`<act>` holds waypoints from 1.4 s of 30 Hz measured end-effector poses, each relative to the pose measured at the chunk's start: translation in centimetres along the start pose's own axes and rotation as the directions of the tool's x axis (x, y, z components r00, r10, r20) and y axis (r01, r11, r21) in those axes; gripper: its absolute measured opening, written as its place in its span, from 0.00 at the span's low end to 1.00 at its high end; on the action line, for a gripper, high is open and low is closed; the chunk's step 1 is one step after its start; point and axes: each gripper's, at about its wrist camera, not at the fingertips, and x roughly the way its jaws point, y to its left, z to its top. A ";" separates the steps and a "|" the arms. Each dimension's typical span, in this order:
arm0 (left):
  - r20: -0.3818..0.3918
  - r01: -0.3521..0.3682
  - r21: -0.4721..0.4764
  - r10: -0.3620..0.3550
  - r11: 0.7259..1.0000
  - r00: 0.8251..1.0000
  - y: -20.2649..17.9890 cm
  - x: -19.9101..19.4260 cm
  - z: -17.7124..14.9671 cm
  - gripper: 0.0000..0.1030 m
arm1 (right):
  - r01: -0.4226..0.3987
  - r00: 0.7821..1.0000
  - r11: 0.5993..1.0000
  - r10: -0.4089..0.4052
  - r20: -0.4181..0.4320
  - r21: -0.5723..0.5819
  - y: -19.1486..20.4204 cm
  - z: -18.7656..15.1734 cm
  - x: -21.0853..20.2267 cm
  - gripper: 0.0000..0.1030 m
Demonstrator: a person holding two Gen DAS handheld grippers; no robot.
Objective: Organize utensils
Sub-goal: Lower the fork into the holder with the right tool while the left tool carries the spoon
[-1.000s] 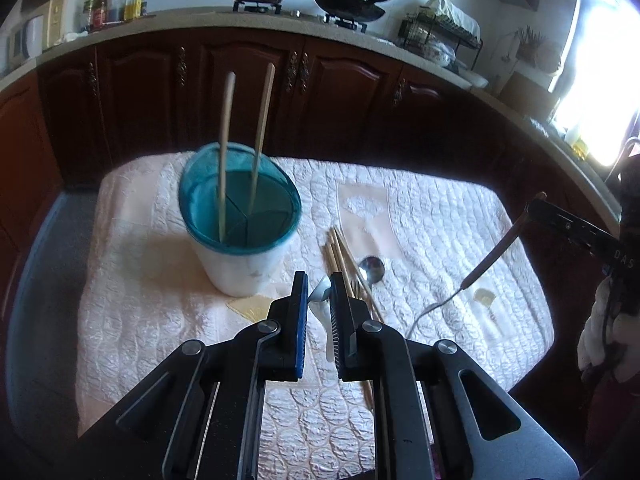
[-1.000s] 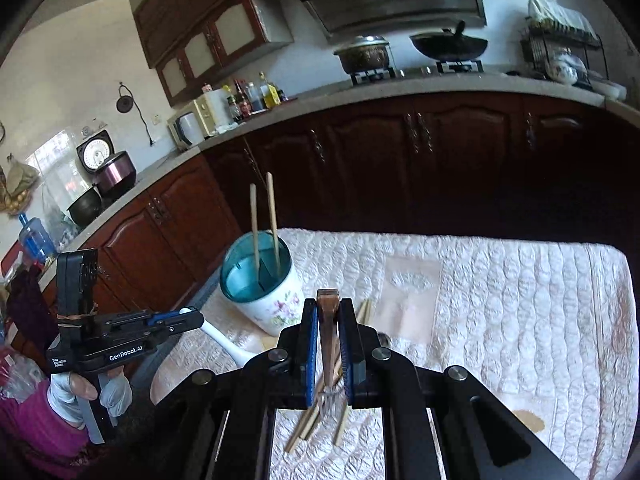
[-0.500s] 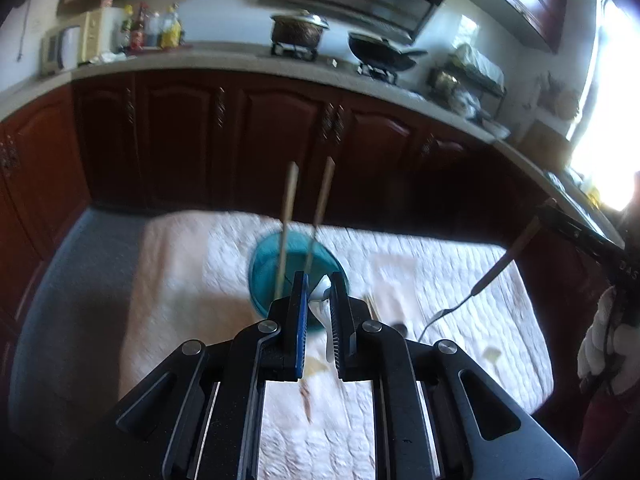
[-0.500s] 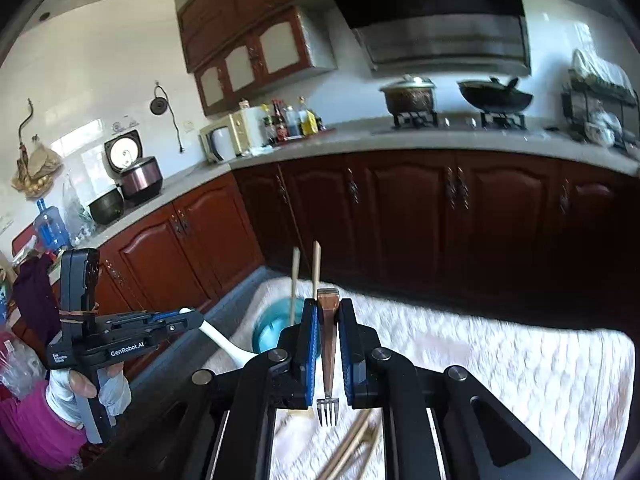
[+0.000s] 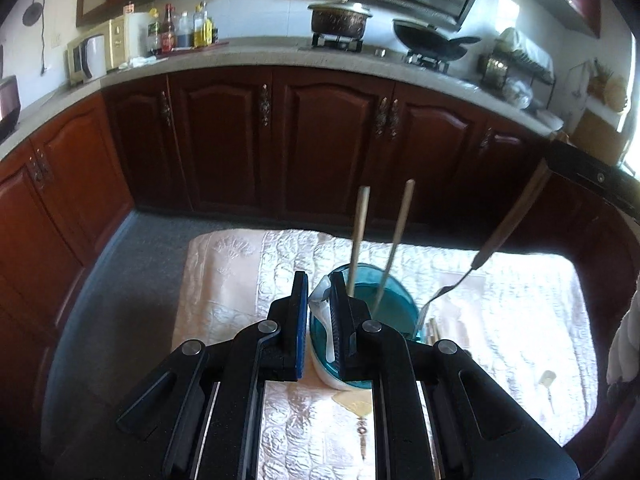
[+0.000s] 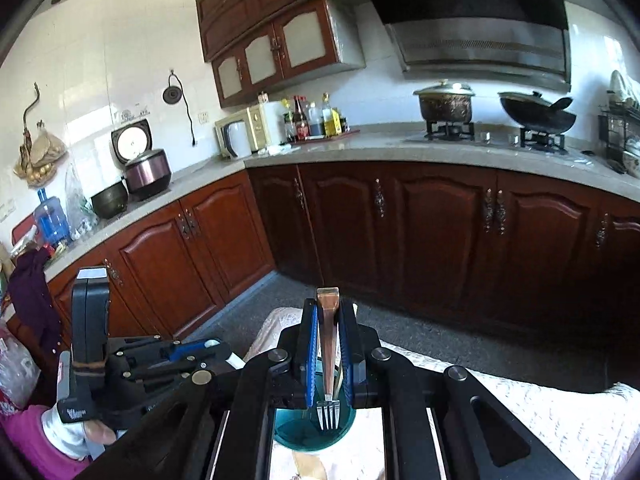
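A teal-lined white cup [image 5: 396,304] stands on the quilted cloth with two wooden chopsticks [image 5: 358,236] upright in it. My left gripper [image 5: 320,280] is shut on a white spoon [image 5: 325,320], held just above the cup's left rim. My right gripper [image 6: 328,308] is shut on a fork [image 6: 328,360] with a brown handle. Its tines hang down over the cup's mouth [image 6: 304,436]. In the left wrist view the fork [image 5: 500,232] slants in from the right, with its tines at the cup's right rim. The left gripper [image 6: 216,350] also shows at the lower left of the right wrist view.
Loose chopsticks [image 5: 434,330] lie on the white cloth [image 5: 224,280] just right of the cup. A small pale scrap [image 5: 546,380] lies near the cloth's right edge. Dark wooden cabinets [image 5: 332,140] and grey floor [image 5: 152,264] lie beyond the table.
Both grippers rose and closed in on the cup. The spoon went from near the loose utensils to the cup's left rim. The fork swung from over the loose chopsticks to over the cup.
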 end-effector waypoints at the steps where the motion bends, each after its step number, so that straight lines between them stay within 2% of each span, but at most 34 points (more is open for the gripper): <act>1: -0.010 -0.004 -0.005 0.004 1.000 1.000 0.1 0.6 0.0 0.09 | 0.000 1.000 1.000 0.000 -0.006 0.001 -0.1 0.0 0.6 0.09; 12: -0.076 -0.034 0.014 0.035 0.999 0.997 -0.8 4.5 -0.6 0.08 | -0.013 0.996 0.999 0.016 -0.087 0.037 -1.6 -1.5 5.0 0.09; 22: -0.110 -0.039 0.010 0.040 0.999 0.993 -1.6 6.7 -1.1 0.08 | -0.040 0.978 0.996 0.056 -0.199 0.081 -2.7 -3.7 9.2 0.09; 33: -0.128 -0.040 -0.002 0.039 0.999 0.991 -1.9 7.9 -1.9 0.08 | -0.038 0.972 0.987 0.072 -0.222 0.156 -4.1 -4.2 10.9 0.09; 35: -0.128 -0.037 -0.011 0.036 0.999 0.991 -1.9 7.9 -2.0 0.08 | -0.033 0.972 0.986 0.069 -0.224 0.161 -4.3 -4.2 11.0 0.17; 36: -0.127 -0.038 -0.015 0.035 0.999 0.991 -1.9 7.9 -2.1 0.08 | -0.030 0.973 0.986 0.066 -0.223 0.164 -4.2 -4.3 10.9 0.25; 42: -0.131 -0.040 -0.019 0.037 0.999 0.991 -2.0 7.8 -2.2 0.09 | -0.026 0.972 0.984 0.067 -0.227 0.179 -4.3 -4.8 10.5 0.27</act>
